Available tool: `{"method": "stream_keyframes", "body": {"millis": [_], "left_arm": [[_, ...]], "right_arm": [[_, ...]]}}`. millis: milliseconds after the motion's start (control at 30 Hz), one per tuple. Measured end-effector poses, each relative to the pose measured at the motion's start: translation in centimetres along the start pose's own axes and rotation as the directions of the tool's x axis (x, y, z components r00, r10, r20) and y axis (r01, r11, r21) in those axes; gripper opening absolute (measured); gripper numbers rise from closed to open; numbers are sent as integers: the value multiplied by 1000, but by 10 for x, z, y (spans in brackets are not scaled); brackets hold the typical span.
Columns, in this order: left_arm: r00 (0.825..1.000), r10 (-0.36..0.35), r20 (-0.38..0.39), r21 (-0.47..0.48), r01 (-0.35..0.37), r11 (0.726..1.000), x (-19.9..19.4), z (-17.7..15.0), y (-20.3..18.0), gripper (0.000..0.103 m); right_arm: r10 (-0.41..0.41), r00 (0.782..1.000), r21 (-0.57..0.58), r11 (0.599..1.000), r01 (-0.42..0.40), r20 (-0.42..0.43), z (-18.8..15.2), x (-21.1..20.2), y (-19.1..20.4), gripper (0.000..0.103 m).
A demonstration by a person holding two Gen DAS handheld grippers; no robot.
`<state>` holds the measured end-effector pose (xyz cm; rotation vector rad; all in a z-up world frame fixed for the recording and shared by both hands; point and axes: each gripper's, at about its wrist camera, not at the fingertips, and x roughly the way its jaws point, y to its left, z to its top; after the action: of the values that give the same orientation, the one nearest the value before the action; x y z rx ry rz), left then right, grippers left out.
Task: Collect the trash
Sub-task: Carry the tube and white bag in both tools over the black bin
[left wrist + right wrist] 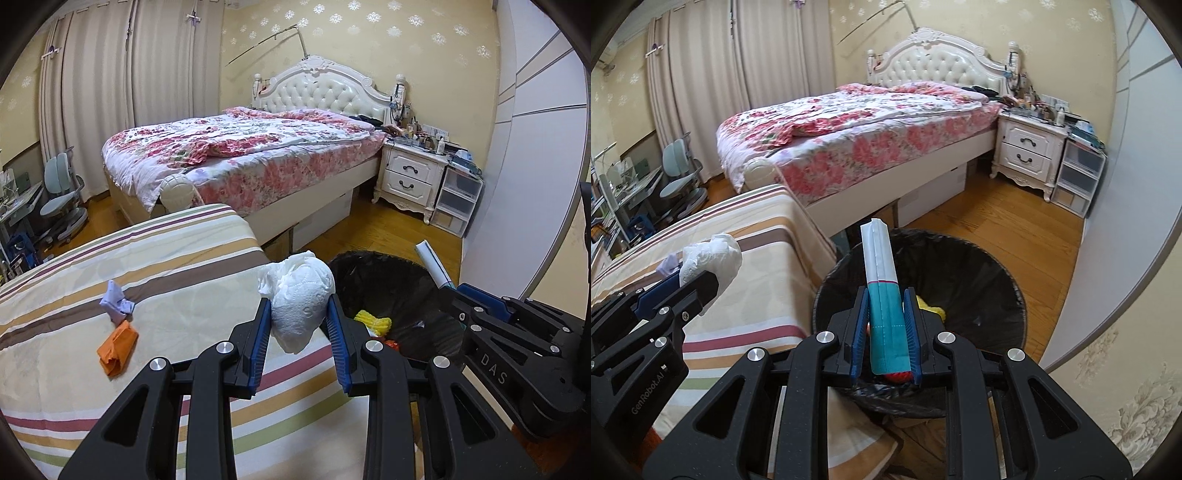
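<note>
Left gripper (299, 325): nearest the left wrist camera, its blue pads clamped on a crumpled white tissue wad (299, 306), held over the edge of the striped bedcover (166, 258) just beside the bin.
Right gripper (886, 328): clamped on a teal-and-white folded packet (884, 295), which stands upright between the pads directly above the bin opening.
Trash bin (990, 273): black-lined and round, on the wooden floor (997, 229) against the striped bedcover's edge; both grippers hover at or near its mouth.
Already in the bin: a yellow item (373, 321) and something red beside it, so some collecting looks done.
About to go in: the packet sits squarely over the opening and, by my judgement, needs only a release; the tissue wad appears to be just short of the rim and likely needs a small carry to the right first.
Left to collect: a crumpled pale purple scrap (118, 302) and an orange folded piece (118, 347) lie close together on the striped bedcover, well apart from the bin. I judge the task past halfway, with these two remaining.
Left wrist view only: the two leftover pieces on the cover, and the right gripper from the side with the packet's white end poking up.
Right wrist view only: the full bin rim and the packet's teal lower half; the orange piece is out of sight, and the left gripper shows from the side with its tissue wad.
</note>
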<state>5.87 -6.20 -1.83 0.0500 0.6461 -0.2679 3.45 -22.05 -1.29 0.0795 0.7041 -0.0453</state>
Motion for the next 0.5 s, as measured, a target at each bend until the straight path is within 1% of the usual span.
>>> {"method": "stream_keyframes", "body": {"millis": [233,500], "left_arm": [[1000,-14,-5,28,14,1000,21,11,-25,31],[1000,-12,-25,35,13,999,45,20,-40,31]], "right_arm": [[-28,1000,35,999,28,7,4,8,-26,19],[-51,999,55,997,51,8,8,23,-41,19]]}}
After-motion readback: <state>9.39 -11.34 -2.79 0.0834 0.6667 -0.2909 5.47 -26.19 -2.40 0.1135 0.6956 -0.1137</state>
